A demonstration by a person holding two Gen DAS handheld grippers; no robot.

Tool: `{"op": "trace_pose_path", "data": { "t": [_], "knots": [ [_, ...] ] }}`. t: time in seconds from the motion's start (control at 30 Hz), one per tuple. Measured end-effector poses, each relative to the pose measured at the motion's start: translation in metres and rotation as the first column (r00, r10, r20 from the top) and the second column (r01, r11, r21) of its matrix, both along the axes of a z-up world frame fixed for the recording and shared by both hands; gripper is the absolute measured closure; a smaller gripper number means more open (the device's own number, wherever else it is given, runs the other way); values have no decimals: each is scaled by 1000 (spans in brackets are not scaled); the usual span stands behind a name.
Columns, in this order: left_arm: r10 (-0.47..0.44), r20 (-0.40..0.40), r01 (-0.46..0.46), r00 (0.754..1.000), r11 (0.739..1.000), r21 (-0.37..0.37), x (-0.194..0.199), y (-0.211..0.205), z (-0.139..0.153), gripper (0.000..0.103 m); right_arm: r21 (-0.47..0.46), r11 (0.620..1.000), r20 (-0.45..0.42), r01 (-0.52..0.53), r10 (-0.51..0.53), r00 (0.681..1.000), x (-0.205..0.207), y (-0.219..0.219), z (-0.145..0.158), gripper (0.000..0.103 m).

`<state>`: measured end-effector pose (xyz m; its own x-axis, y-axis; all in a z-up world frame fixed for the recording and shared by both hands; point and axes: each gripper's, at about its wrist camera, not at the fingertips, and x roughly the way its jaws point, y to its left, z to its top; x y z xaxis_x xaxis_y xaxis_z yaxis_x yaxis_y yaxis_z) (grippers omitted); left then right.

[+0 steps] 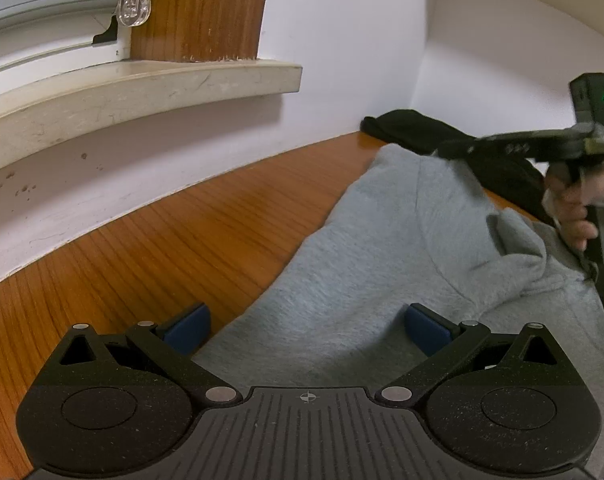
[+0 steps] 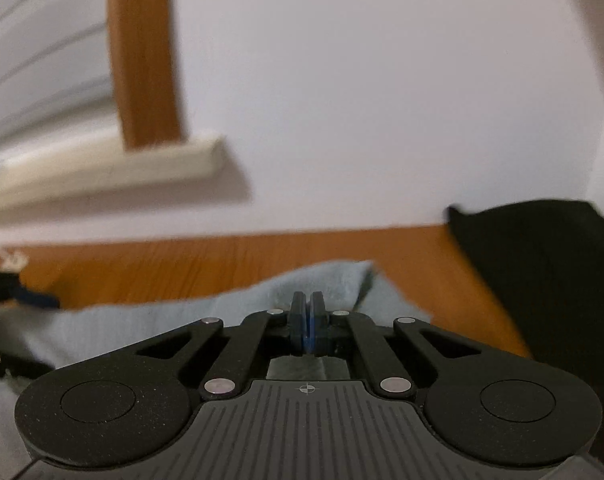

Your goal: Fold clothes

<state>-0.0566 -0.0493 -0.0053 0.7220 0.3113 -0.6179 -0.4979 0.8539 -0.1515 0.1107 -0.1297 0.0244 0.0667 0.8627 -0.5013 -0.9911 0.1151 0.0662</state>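
A light grey sweatshirt [image 1: 362, 264] lies spread on the wooden table [image 1: 142, 248], its far edge folded over into a ridge. My left gripper [image 1: 307, 330] hovers open over the garment's near left edge: one blue pad [image 1: 186, 330] is above bare wood, the other above grey cloth. A hand [image 1: 574, 212] holds my right gripper [image 1: 446, 150], whose tip is above the sweatshirt's far edge. In the right wrist view that right gripper [image 2: 307, 316] is shut, pads pressed together with no cloth visible between them, and the grey sweatshirt [image 2: 142, 324] lies just below and beyond it.
A black garment [image 1: 422, 132] is bunched at the table's far right corner against the white wall, also seen as the black garment [image 2: 542, 272]. A cream window sill [image 1: 142, 84] juts out above the table on the left. Bare wood [image 2: 182, 268] stretches left of the sweatshirt.
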Motion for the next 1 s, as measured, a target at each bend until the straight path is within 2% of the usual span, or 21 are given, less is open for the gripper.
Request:
{"op": "trace_pose_path", "data": {
  "t": [0.1, 0.17, 0.23, 0.27, 0.3, 0.47, 0.5, 0.6, 0.63, 0.67, 0.7, 0.83, 0.93, 0.97, 1.0],
  "knots": [
    [1, -1, -1, 1000, 1000, 1, 1, 0, 0, 0, 11, 999, 25, 51, -51, 998, 1, -7, 2, 102],
    [1, -1, -1, 1000, 1000, 0, 1, 0, 0, 0, -17, 993, 80, 116, -115, 990, -3, -4, -2, 101],
    [2, 0, -2, 1000, 1000, 0, 1, 0, 0, 0, -42, 985, 114, 169, -163, 980, -5, 0, -5, 96],
    [2, 0, -2, 1000, 1000, 0, 1, 0, 0, 0, -54, 985, 75, 163, -159, 985, -1, 3, -7, 94],
    [2, 0, -2, 1000, 1000, -1, 1, 0, 1, 0, -63, 985, 40, 158, -156, 987, 4, 6, -8, 86],
    [3, 0, -3, 1000, 1000, -1, 2, 0, 1, 0, -95, 988, -106, 122, -132, 986, 21, 35, -19, 63],
    [3, -1, -3, 1000, 1000, -1, 2, 0, 1, 0, -107, 987, -109, 120, -132, 985, 21, 42, -23, 62],
    [2, 0, -2, 1000, 1000, 0, 1, 1, 0, 0, -137, 983, -85, 119, -132, 988, 17, 56, -31, 63],
    [2, 0, -2, 1000, 1000, 0, 1, 1, 0, 0, -136, 984, -79, 115, -127, 989, 17, 56, -32, 67],
    [3, -1, -3, 1000, 1000, 1, 1, 0, 0, 0, -135, 985, -73, 111, -122, 990, 16, 56, -33, 86],
    [2, -1, -2, 1000, 1000, 2, 2, 0, 0, 0, -134, 985, -67, 107, -117, 991, 16, 56, -34, 100],
    [0, -5, 0, 1000, 1000, 6, 2, 0, 0, 0, -89, 984, 6, 152, -152, 988, 17, 44, -26, 101],
    [2, -13, -2, 1000, 1000, 15, 2, -1, -1, 0, -98, 983, 60, 154, -148, 987, 14, 40, -24, 99],
    [6, -18, -6, 1000, 1000, 20, 3, -2, -1, 0, -104, 983, 89, 153, -144, 986, 10, 39, -23, 96],
    [9, -22, -9, 1000, 1000, 25, 3, -3, -1, 0, -111, 983, 110, 148, -136, 985, 6, 37, -22, 87]
  ]
}}
